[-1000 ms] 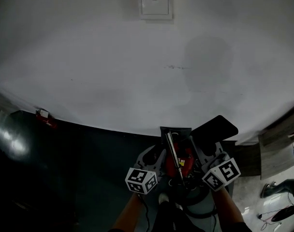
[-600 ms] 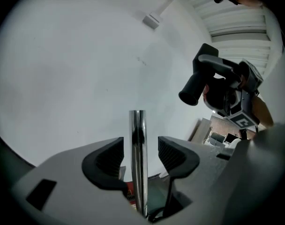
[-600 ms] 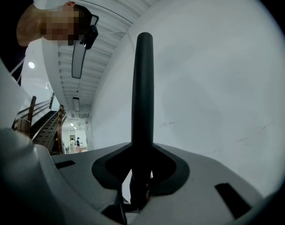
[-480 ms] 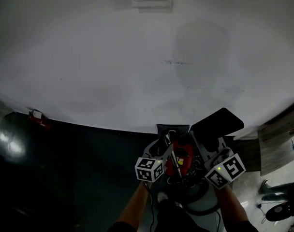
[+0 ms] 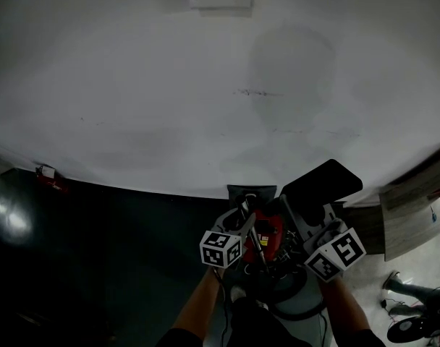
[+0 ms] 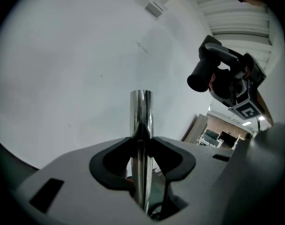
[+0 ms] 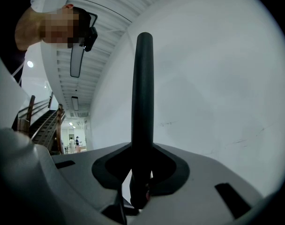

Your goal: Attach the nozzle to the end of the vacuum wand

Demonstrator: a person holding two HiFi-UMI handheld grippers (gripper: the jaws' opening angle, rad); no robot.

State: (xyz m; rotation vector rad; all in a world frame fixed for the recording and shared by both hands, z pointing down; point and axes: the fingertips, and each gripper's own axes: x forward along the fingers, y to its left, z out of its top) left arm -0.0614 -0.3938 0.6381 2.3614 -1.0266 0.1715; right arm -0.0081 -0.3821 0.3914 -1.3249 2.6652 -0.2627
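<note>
Left gripper [image 6: 141, 137], jaws just closing, clamps the shiny chrome vacuum wand [image 6: 141, 109] steady. To its right, right gripper [image 7: 142, 153] grips the slim black plastic nozzle [image 7: 144, 88], apparently for aligning.

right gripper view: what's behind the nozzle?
A white wall with faint scuffs, running right of the nozzle; to its left, ribbed ceiling and a staircase farther off. The wall strip directly behind the nozzle is covered.

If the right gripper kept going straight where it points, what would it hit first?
Probably the wall: past the right gripper and the nozzle it holds, nothing else shows ahead, though the distance is unclear.
</note>
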